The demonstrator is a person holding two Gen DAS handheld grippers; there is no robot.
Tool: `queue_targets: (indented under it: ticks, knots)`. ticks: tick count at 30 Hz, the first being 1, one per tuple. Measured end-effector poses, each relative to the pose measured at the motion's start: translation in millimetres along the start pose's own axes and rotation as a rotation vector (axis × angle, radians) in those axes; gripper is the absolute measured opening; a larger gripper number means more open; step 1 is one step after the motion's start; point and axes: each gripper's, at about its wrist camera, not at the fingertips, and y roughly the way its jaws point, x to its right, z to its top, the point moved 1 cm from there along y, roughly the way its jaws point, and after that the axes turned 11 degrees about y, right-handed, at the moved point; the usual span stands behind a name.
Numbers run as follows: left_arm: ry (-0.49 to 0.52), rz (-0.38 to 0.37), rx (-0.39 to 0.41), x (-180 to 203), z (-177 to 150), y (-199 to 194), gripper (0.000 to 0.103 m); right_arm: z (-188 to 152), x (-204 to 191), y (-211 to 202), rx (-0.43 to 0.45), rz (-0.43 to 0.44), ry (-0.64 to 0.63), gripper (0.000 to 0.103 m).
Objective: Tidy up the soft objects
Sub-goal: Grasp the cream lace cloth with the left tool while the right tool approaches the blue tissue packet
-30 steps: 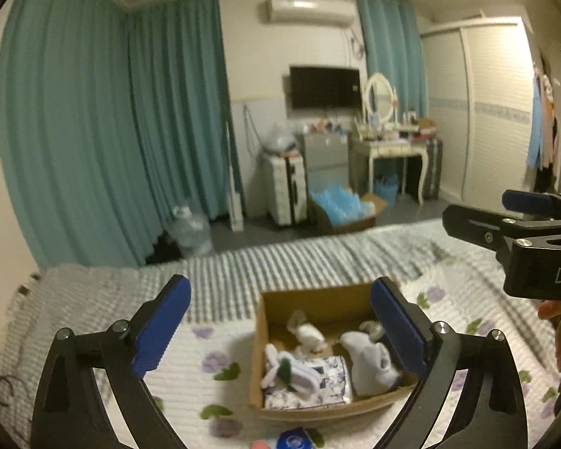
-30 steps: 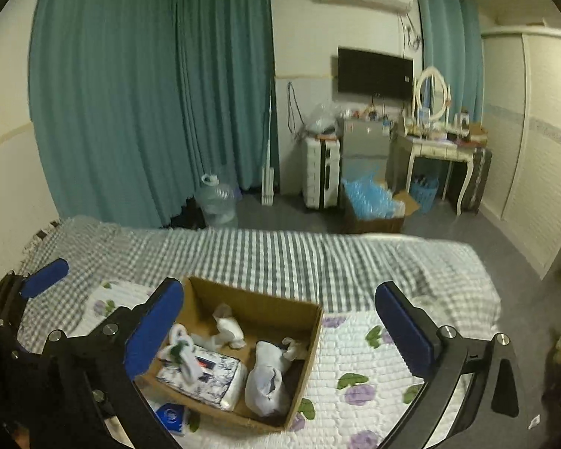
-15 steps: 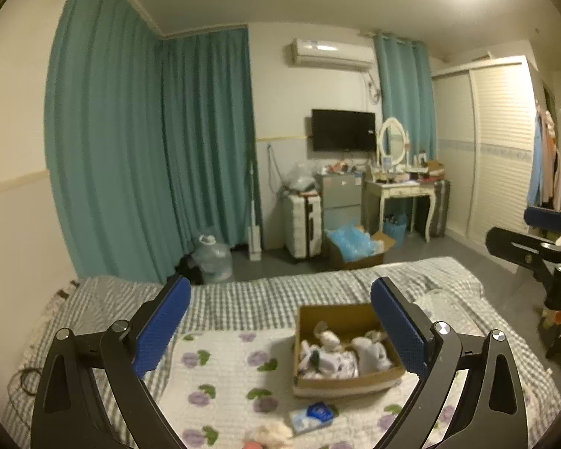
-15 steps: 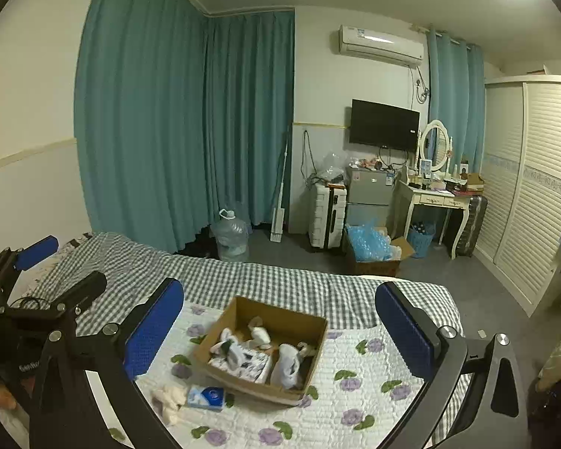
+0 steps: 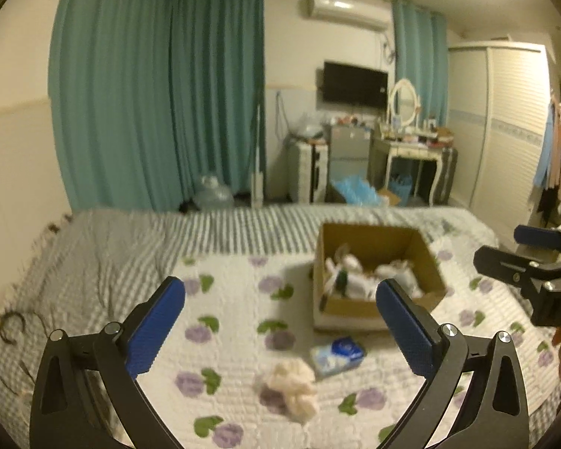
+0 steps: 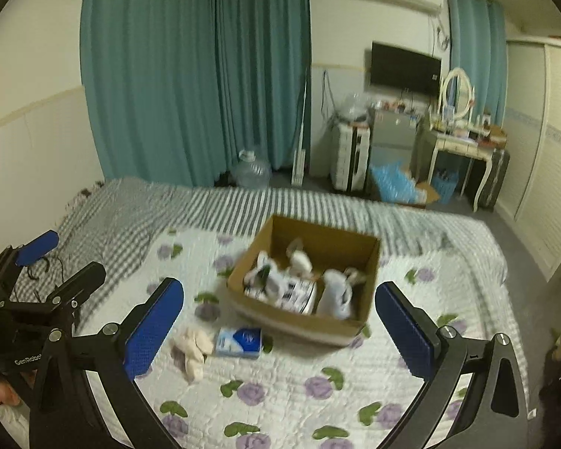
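Note:
An open cardboard box sits on the floral quilt, holding several white soft items and a patterned tissue pack. In front of it lie a blue tissue pack and a cream crumpled cloth. My left gripper hovers open and empty above the quilt, nearest the cloth. My right gripper is open and empty too, hanging over the tissue pack and the box's front wall. Each gripper shows at the edge of the other's view: the right one, the left one.
The bed carries a white quilt with purple flowers over a grey checked sheet. Past the foot of the bed stand teal curtains, a water jug, a suitcase, a dressing table and a wardrobe.
Both views came down closer to the bed after having lifted away. The box, tissue pack and cloth look larger and have not moved. Both grippers stayed open.

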Motion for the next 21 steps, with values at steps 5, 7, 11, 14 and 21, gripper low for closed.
queue_targets:
  ticks: [5, 7, 11, 14, 21]
  knots:
    - [-0.017, -0.026, -0.108, 0.5, -41.5, 50.5, 0.103, -34.5, 3.0, 59.3, -0.084, -0.001, -0.009, 0.103]
    - [-0.021, -0.026, -0.150, 3.2, -59.8, 72.6, 0.103, -46.0, 4.5, 82.8, -0.117, -0.001, -0.010, 0.103]
    - [-0.079, -0.054, -0.227, 8.4, -91.8, 109.0, 0.102, -66.2, 11.2, 124.3, -0.177, -0.008, -0.003, 0.103]
    - [-0.081, -0.069, -0.284, 17.2, -115.8, 131.7, 0.102, -81.7, 13.4, 149.2, -0.225, -0.013, -0.018, 0.103]
    - [-0.085, -0.147, -0.388, 29.6, -146.6, 153.9, 0.073, -110.8, 13.8, 185.9, -0.281, -0.011, -0.042, 0.103]
